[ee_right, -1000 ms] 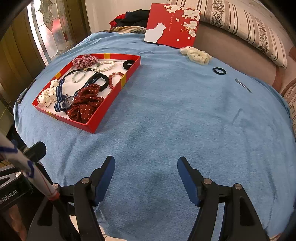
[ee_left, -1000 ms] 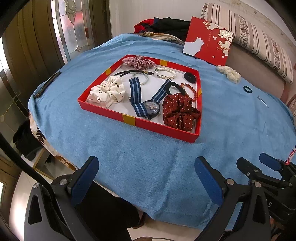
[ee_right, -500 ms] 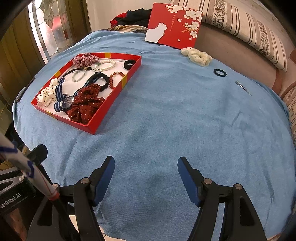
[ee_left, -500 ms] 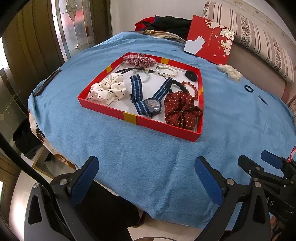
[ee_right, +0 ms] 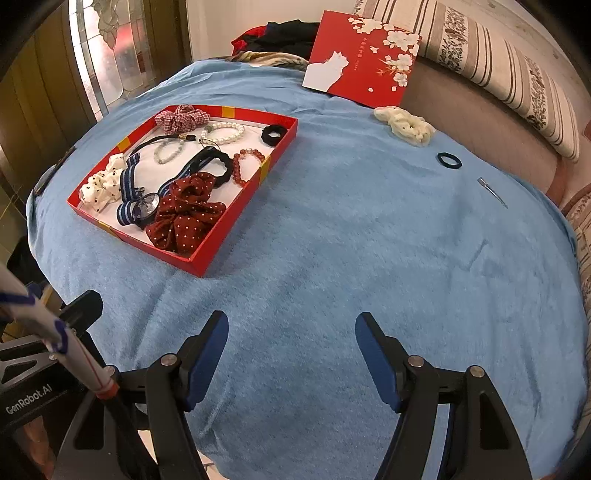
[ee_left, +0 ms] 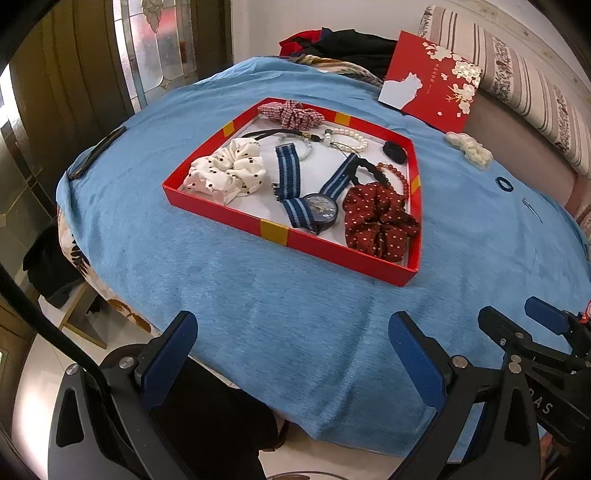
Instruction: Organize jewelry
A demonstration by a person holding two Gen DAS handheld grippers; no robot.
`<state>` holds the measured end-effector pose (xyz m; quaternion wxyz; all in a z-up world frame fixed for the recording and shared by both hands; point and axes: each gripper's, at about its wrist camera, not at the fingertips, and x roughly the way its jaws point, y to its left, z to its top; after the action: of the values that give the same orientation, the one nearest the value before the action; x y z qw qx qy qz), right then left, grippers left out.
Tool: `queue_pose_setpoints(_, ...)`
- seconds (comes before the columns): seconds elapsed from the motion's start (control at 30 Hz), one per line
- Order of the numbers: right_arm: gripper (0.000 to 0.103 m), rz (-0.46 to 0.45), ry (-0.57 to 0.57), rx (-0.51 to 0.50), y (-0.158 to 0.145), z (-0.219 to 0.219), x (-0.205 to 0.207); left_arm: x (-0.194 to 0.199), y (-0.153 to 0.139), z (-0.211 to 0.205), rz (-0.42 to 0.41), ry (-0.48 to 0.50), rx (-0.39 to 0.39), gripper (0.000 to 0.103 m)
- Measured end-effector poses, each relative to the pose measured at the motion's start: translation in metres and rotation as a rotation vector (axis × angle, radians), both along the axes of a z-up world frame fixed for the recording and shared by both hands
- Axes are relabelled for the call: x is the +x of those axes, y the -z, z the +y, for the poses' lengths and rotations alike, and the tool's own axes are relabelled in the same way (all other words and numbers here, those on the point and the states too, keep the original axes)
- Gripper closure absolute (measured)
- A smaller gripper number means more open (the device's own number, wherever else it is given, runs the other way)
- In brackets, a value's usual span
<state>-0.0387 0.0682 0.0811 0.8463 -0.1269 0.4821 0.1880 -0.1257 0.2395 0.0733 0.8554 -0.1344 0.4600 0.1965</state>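
Hovering near table edge: left gripper [ee_left: 291,354] and right gripper [ee_right: 291,350], both spread wide, grasping nothing. Shallow red cardboard tray [ee_left: 284,232] on blue cloth [ee_right: 351,240]: three scrunchies, one striped-strap watch [ee_left: 317,208], bracelets overlapping, count unclear. Beyond, outside tray: one cream scrunchie [ee_right: 404,123], one black hair tie [ee_right: 449,160], one thin silver clip [ee_right: 491,192], hard to make out.

- In the left wrist view, the right gripper [ee_left: 532,325] enters at the lower right and is cut off by the frame edge; how its jaws stand cannot be told there.
- The red box lid [ee_left: 432,81] at the upper right carries small gold lettering, too small to read.
- The thin metal pin [ee_right: 493,192] at the right of the right wrist view is too small to identify.
- The dark pile of clothes [ee_right: 284,35] at the top is partly hidden behind the blue cloth [ee_right: 351,229].
- The dark flat object [ee_left: 98,151] at the left edge of the cloth is unclear.
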Motion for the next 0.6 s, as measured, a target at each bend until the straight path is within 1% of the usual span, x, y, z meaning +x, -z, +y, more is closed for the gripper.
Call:
queue_pose_setpoints(0.27,0.027,-0.006,-0.009,-0.002,-0.001,0.009,0.001,0.0,0.004,0.013,0.007,-0.033,-0.016,0.0)
queue_pose_setpoints(0.6,0.027,-0.026,-0.052,0.012,-0.008,0.029,0.001,-0.001,0.006,0.026,0.02,-0.072,-0.024,0.0)
